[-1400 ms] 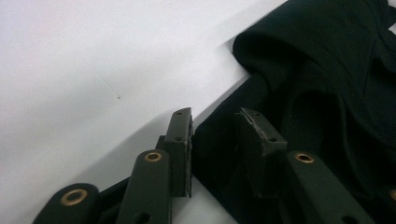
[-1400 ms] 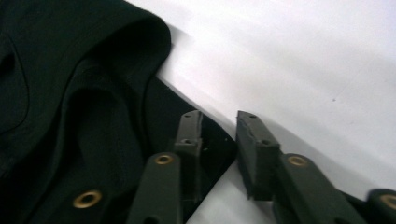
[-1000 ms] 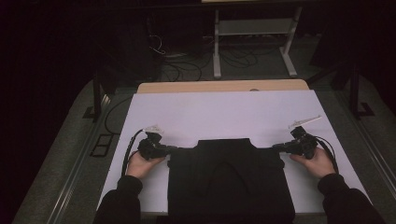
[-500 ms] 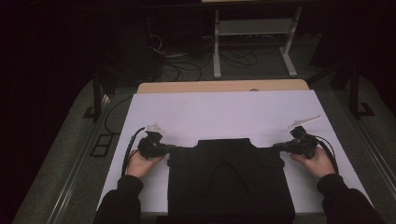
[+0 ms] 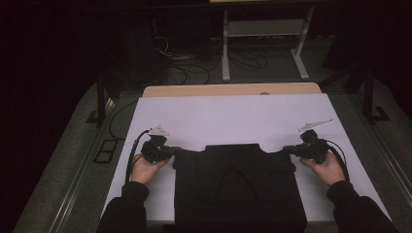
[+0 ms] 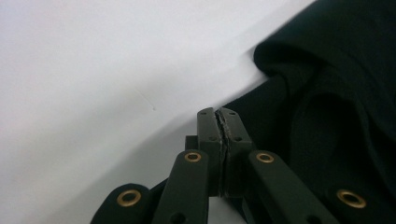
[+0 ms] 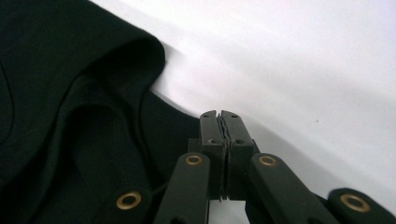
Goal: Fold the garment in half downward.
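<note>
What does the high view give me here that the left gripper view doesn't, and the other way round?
High view's own: the whole black garment spread flat on the white table cover, the left hand and right hand, and the right tongs closed at the garment's opposite corner. Left gripper view's own: a close look at the left tongs pressed shut on a taut edge of cloth. Shared: the left tongs at the garment's corner, with white cover beside them.

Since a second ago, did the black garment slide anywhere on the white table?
No. The black garment lies where it did, its top edge equally far from the white table far edge.
</note>
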The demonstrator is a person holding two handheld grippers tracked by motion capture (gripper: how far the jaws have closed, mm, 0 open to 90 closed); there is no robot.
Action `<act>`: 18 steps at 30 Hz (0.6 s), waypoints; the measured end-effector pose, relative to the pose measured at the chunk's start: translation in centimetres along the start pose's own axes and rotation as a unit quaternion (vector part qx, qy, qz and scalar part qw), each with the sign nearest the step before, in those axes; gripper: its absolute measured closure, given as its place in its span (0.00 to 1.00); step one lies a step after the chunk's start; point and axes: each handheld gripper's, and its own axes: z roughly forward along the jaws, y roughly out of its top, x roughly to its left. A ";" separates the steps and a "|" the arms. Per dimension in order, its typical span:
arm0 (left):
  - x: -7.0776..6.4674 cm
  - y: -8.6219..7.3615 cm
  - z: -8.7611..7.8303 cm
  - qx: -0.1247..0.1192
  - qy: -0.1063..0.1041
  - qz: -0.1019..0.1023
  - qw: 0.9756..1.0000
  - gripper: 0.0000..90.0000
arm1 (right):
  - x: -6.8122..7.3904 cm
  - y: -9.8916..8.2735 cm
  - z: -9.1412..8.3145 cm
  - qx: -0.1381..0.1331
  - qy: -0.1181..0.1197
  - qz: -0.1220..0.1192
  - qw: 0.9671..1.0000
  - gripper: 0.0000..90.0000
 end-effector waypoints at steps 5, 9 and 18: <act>0.1 0.2 0.1 0.007 0.003 0.011 1.000 0.97 | 0.1 0.1 -0.1 -0.005 0.000 0.003 1.000 0.97; 0.0 0.6 -0.2 0.005 0.010 0.015 1.000 0.97 | 0.1 0.3 -0.2 -0.011 0.001 0.004 1.000 0.97; 0.2 1.3 -0.7 -0.001 0.017 0.019 1.000 0.97 | 0.4 0.9 -0.5 -0.023 -0.002 0.000 1.000 0.97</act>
